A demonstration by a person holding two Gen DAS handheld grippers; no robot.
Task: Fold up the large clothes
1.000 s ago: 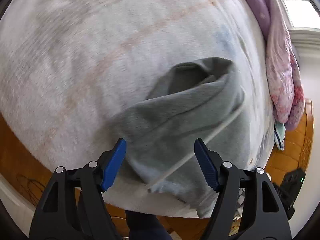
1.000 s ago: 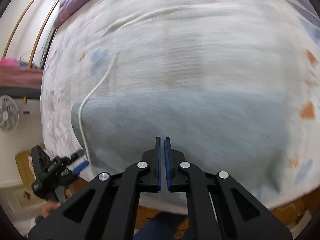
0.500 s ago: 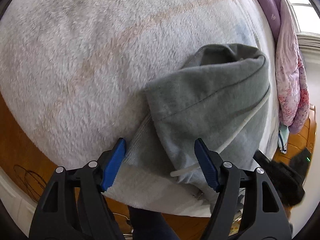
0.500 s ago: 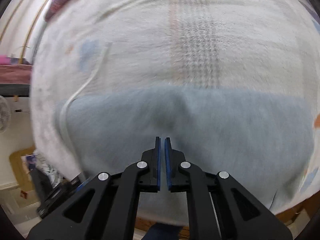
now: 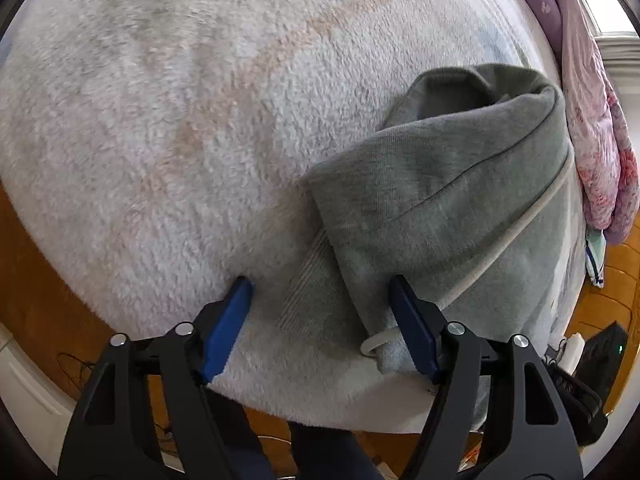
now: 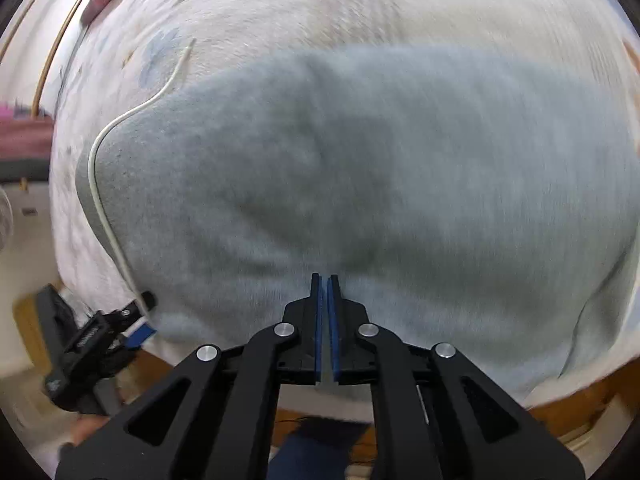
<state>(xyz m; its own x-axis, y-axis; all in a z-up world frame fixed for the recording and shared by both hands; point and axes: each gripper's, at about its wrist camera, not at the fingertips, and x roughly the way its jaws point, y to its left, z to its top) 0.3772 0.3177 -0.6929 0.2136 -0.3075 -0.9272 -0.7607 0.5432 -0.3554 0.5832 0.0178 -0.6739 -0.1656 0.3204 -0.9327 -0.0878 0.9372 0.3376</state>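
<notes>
A grey hooded sweatshirt (image 5: 460,184) lies on a fleecy white blanket (image 5: 180,120) that covers the bed, close to the bed's near edge. In the left wrist view its hood end is folded over itself, with a ribbed cuff (image 5: 308,280) poking out from under the fold and a white drawstring (image 5: 516,228) running along the fabric down to a small loop near the edge. The left gripper (image 5: 320,300) hangs over this corner with its blue pads spread wide; the cuff and the folded edge sit between them, but the pads do not press on the cloth. In the right wrist view the body of the sweatshirt (image 6: 360,168) spreads broadly across the blanket (image 6: 320,4), somewhat blurred, with the drawstring (image 6: 100,184) curving down its left side. The right gripper (image 6: 324,280) points down at the near part of the fabric with its pads drawn together, only a thin slit between them and nothing caught there. The left gripper (image 6: 132,324) shows at the far left of that view, at the garment's corner. A pink and purple quilt (image 5: 592,128) hangs at the right side of the bed, above the orange wooden floor (image 5: 616,280).
</notes>
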